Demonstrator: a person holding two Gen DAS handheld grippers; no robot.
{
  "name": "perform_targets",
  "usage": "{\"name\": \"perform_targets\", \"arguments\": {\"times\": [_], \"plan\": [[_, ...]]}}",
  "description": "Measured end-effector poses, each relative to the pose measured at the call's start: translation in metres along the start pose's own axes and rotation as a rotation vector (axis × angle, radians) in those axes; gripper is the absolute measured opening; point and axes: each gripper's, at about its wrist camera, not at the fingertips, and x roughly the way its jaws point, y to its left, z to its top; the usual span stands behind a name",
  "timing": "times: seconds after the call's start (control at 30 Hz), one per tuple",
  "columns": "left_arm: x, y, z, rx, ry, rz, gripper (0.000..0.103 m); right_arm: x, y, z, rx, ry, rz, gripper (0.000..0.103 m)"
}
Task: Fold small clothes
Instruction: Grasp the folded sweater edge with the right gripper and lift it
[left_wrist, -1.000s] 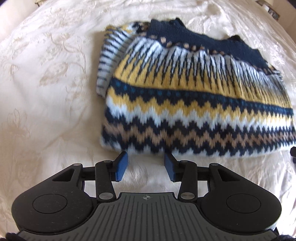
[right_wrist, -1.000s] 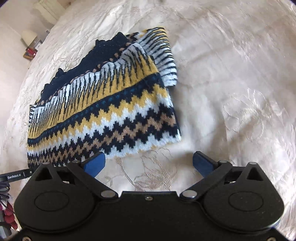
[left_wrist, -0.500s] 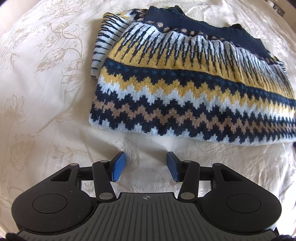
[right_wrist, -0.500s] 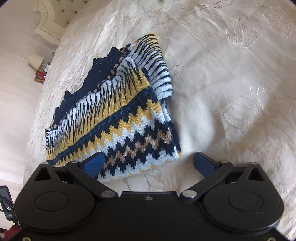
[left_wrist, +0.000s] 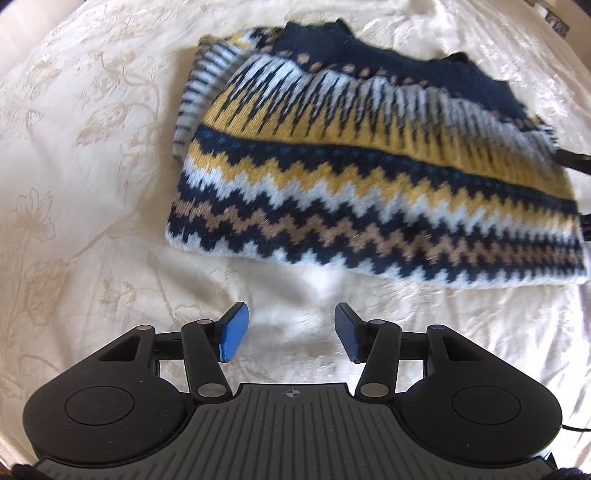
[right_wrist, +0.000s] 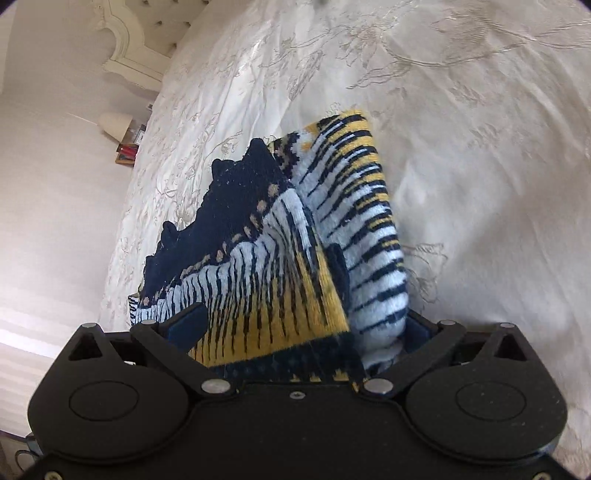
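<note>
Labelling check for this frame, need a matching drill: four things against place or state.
Things:
1. left gripper
2. right gripper
3. folded patterned sweater
4. table lamp

States:
A. beside the bed, near the headboard
B. jaws open around the sweater's edge
C. lying on the cream bedspread
D. jaws open over bare bedspread, nothing between them

Pairs: 1-D, 2-B, 3-C, 4-A

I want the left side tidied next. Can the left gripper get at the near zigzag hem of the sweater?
Probably yes. The left gripper is open with nothing between its fingers, and only bare bedspread lies between it and the sweater hem.
</note>
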Motion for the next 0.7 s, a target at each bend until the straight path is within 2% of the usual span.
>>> {"name": "perform_targets", "arguments": {"times": [0.17, 0.33, 0.5, 0.7], "plan": [[-0.026, -0.028, 0.022, 0.034, -0.087, -0.040, 0.050, 0.007, -0.004, 0.005, 0.014, -0.001, 0.049, 0.103], [-0.023, -0.051, 0.072, 0.059, -0.146, -0.061, 0.050, 0.004, -0.009, 0.004, 0.006, -0.008, 0.080, 0.103], [0.004, -0.073, 0.110, 0.118, -0.148, -0.035, 0.050, 0.003, -0.007, 0.000, -0.030, -0.018, 0.078, 0.103], [0.041, -0.095, 0.131, 0.180, -0.089, 0.010, 0.051, 0.003, -0.013, 0.006, 0.003, 0.007, 0.108, 0.103]]}}
